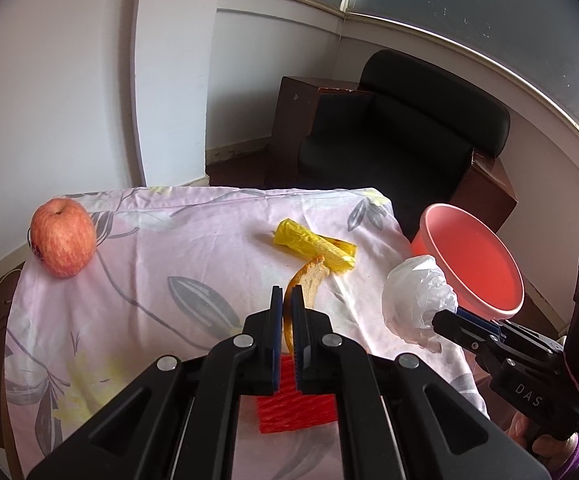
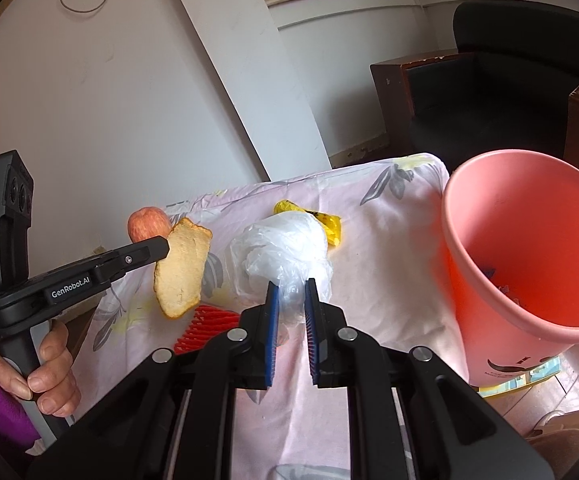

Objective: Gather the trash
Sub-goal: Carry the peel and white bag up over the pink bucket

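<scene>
My left gripper [image 1: 287, 292] is shut on a curled piece of orange peel [image 1: 313, 280], lifted above the table; in the right wrist view the peel [image 2: 181, 268] hangs from the left gripper [image 2: 165, 246]. Shut on a crumpled white plastic bag [image 2: 281, 244], my right gripper [image 2: 291, 286] holds it over the cloth, left of the pink bin [image 2: 489, 352]. From the left wrist view the bag [image 1: 413, 300] sits at the right gripper [image 1: 445, 316], just before the bin [image 1: 417, 244]. A yellow bag roll [image 1: 313, 244] and a red foam net [image 1: 293, 404] lie on the cloth.
A red apple [image 1: 63, 236] rests at the far left corner of the table, which is covered by a pink floral cloth [image 1: 149, 280]. Behind the table stands a dark armchair [image 1: 401, 120] with wooden sides. A hand in a purple sleeve [image 2: 49, 368] holds the left gripper's handle.
</scene>
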### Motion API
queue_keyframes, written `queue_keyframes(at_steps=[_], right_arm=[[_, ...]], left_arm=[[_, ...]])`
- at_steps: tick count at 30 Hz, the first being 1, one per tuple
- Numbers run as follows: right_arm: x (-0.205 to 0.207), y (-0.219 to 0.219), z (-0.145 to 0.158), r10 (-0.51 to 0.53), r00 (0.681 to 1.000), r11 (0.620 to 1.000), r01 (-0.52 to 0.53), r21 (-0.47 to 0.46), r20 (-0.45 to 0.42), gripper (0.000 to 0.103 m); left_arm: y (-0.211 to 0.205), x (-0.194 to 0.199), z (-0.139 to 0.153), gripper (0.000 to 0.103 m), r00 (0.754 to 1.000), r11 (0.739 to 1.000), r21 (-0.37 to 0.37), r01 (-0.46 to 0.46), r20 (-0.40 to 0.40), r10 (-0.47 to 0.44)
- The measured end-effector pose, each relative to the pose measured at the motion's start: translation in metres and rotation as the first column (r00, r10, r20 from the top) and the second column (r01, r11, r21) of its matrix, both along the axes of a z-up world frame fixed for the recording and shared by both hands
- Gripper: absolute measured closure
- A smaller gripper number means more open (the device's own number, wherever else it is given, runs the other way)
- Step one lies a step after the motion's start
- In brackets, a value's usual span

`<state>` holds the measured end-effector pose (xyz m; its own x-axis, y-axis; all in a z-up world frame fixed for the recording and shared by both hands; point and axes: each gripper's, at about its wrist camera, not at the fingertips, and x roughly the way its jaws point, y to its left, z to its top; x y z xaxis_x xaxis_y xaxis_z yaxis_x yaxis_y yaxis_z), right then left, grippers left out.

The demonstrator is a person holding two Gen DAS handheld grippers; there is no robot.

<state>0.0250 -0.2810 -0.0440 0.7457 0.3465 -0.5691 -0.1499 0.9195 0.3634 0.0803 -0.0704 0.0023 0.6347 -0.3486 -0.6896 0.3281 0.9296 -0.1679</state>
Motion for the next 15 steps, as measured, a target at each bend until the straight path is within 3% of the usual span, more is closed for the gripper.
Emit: queue_keyframes(at_steps=[15], right_arm=[[-0.011,-0.015,0.003,-0.025,1.000,0.999,0.025,0.030,0.017,0.090]], left_arm=[[-0.027,-0.006,0.007,0.099,0.999,0.999,0.018,0.043,0.014,-0.044]])
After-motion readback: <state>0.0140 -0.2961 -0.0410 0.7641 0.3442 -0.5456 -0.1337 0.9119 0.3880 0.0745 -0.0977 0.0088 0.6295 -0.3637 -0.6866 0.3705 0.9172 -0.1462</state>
